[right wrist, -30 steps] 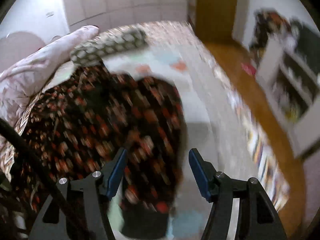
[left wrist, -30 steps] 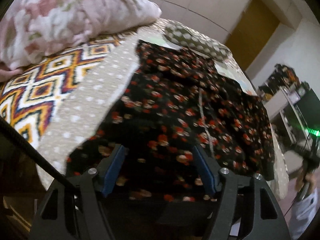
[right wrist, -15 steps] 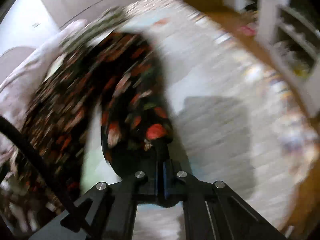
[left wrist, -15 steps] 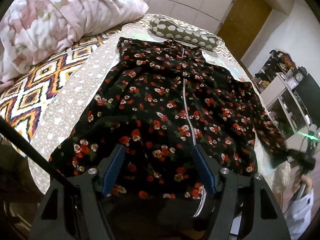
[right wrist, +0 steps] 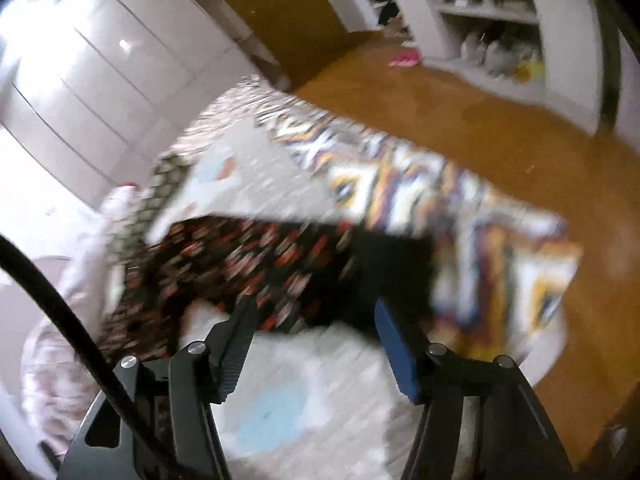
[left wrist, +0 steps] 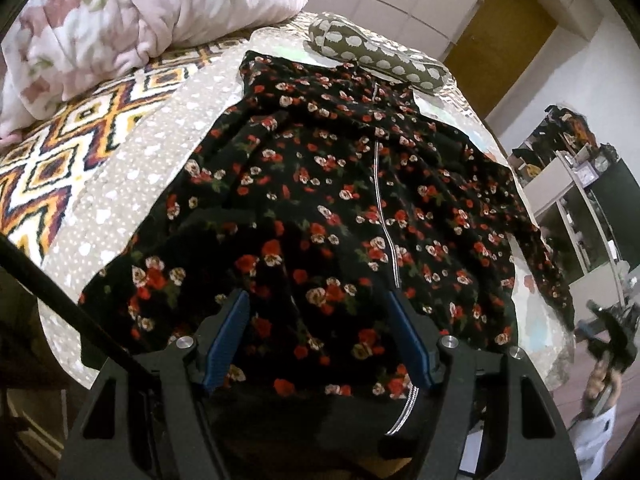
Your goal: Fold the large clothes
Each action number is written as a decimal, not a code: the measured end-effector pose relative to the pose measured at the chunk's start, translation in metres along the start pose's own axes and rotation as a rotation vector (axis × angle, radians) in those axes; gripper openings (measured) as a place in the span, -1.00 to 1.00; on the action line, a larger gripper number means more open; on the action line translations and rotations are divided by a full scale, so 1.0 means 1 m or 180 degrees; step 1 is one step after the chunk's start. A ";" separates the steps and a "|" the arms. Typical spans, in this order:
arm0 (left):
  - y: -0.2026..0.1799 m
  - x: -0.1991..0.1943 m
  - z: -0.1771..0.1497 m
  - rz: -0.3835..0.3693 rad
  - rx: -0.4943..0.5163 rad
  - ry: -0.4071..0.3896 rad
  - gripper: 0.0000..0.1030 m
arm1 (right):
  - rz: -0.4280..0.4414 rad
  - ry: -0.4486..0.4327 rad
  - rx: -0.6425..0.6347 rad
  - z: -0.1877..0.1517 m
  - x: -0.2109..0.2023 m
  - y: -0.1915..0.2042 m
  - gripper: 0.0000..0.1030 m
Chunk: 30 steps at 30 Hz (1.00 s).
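Observation:
A large black garment point(left wrist: 340, 208) with red and white flowers and a central zip lies spread flat on the bed. My left gripper point(left wrist: 320, 336) is open and empty, just above the garment's near hem. My right gripper point(right wrist: 316, 332) is open and empty, close above one end of the garment point(right wrist: 256, 256), which shows blurred in the right wrist view. The right gripper also shows at the far right of the left wrist view point(left wrist: 608, 336), off the bed's corner beyond the sleeve end.
A pink floral duvet point(left wrist: 120, 28) is piled at the back left. A spotted olive pillow point(left wrist: 376, 56) lies beyond the collar. The bedspread point(left wrist: 60, 168) has a zigzag pattern. Shelves point(left wrist: 580, 208) and wooden floor point(right wrist: 500, 128) lie to the right.
My right gripper let go of the sleeve end it was shut on and opened, swinging away. The left gripper stayed open and hardly moved over the hem.

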<state>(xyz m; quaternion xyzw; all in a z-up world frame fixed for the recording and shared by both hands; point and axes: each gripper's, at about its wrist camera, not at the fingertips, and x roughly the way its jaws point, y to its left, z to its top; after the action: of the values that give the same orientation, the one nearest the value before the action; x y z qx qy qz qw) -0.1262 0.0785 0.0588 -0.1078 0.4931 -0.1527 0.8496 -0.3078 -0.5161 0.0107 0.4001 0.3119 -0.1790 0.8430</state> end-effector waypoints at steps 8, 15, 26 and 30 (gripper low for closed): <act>0.000 -0.005 0.000 0.0022 0.0019 -0.0037 0.34 | 0.0485 0.0030 0.0912 -0.043 0.047 -0.024 0.41; 0.000 0.001 -0.003 0.0023 0.0026 0.0043 0.34 | 0.0452 -0.0289 0.1088 -0.017 0.069 -0.017 0.40; 0.024 -0.014 0.002 0.0082 -0.0091 -0.0121 0.34 | -0.0161 -0.0632 0.1100 0.082 0.044 -0.027 -0.79; 0.036 -0.021 0.002 0.0052 -0.0146 -0.0186 0.34 | -0.0382 -0.0653 0.0638 0.102 0.044 0.030 -0.79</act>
<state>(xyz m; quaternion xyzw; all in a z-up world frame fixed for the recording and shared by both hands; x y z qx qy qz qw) -0.1288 0.1199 0.0649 -0.1277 0.4723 -0.1312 0.8622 -0.2195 -0.5804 0.0476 0.4426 0.2280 -0.2992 0.8140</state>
